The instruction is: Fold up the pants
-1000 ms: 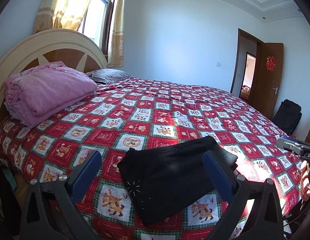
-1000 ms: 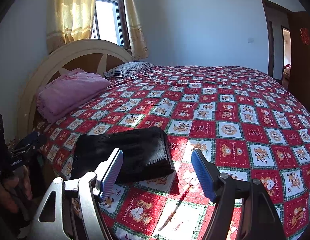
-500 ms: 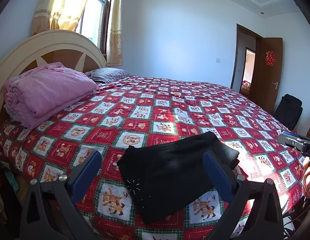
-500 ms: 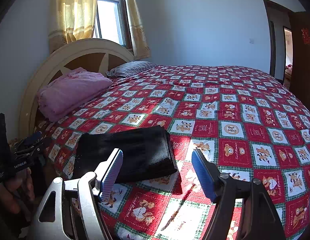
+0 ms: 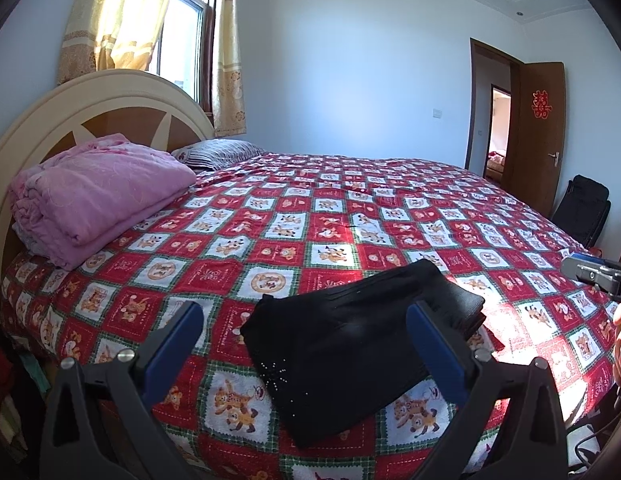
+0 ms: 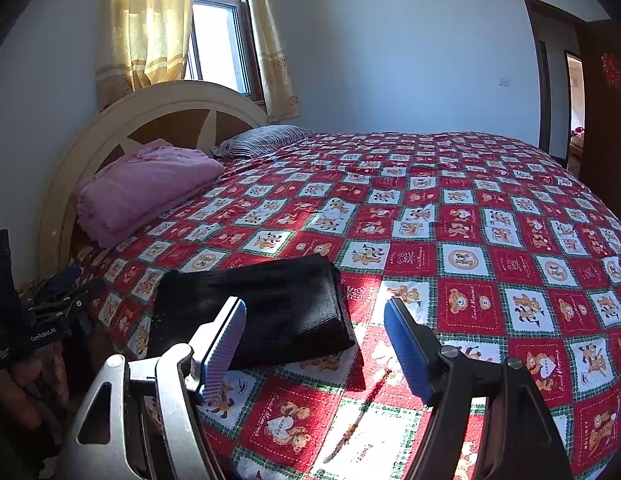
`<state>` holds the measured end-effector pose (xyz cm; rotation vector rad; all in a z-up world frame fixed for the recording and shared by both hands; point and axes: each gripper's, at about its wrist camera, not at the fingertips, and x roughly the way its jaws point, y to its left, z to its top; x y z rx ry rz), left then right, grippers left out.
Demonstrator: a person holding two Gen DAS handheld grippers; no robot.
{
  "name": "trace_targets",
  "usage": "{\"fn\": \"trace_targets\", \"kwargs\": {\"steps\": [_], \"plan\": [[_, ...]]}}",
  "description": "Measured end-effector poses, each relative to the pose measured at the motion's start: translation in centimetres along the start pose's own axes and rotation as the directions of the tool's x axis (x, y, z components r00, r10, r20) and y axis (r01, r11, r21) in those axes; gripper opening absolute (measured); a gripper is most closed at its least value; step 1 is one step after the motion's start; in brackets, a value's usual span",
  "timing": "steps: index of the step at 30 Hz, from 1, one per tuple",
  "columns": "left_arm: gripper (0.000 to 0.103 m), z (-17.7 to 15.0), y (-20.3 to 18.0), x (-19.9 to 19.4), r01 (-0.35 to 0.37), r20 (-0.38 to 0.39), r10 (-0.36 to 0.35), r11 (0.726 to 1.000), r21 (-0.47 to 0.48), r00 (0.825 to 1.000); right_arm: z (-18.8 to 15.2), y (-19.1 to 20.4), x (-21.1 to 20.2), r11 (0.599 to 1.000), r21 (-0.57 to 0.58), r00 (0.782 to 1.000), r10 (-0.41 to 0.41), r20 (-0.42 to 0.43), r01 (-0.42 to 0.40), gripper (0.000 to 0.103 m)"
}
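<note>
From your left wrist camera, your left gripper (image 5: 306, 344) hangs above the near edge of the bed (image 5: 350, 216) with its jaws spread wide and nothing between them. The pants (image 5: 350, 340) lie folded into a compact black bundle on the red checked bedspread, close to the near edge, and they show in the gap between your two blue pads (image 5: 170, 350) without touching either. A small patch of sparkly dots shows on the near part of the fabric. At the headboard (image 5: 110, 92) a folded pink blanket (image 5: 94, 196) sits on the bed, with a striped pillow (image 5: 218, 152) just beside it. Your right gripper (image 5: 594, 276) pokes in at the far right edge, held off the bed. A brown door (image 5: 538, 132) stands open on the right wall, and a black bag (image 5: 582, 208) leans near it.

From your right wrist camera, your right gripper (image 6: 314, 344) also has its jaws spread, holding nothing. The pants (image 6: 266, 308) lie flat to the left of centre; the left pad (image 6: 226, 344) overlaps them in the view, but you cannot tell whether it touches. The stacked folded edges face right. The pink blanket (image 6: 146, 188) and pillow (image 6: 266, 140) sit by the headboard (image 6: 166, 108), under the curtained window (image 6: 218, 44). Your left gripper (image 6: 26, 336) shows at the far left, beside the bed (image 6: 470, 208); its jaws cannot be made out from here.
</note>
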<state>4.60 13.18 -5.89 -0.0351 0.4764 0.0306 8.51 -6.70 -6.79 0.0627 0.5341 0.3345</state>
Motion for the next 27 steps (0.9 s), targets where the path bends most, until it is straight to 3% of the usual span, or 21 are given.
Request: {"fn": "trace_targets", "kwargs": {"steps": [7,27], "plan": [[0.103,0.4,-0.5,-0.6,-0.033,0.042,0.031,0.999,0.027,0.999,-0.1,0.1,0.1,1.000,-0.013,1.000,-0.005,-0.001,0.005,0.073],[0.103,-0.3,-0.4,0.4,-0.029,0.009,0.029,0.999,0.017,1.000,-0.5,0.5,0.5,1.000,-0.022,1.000,-0.004,-0.012,0.003,0.073]]}}
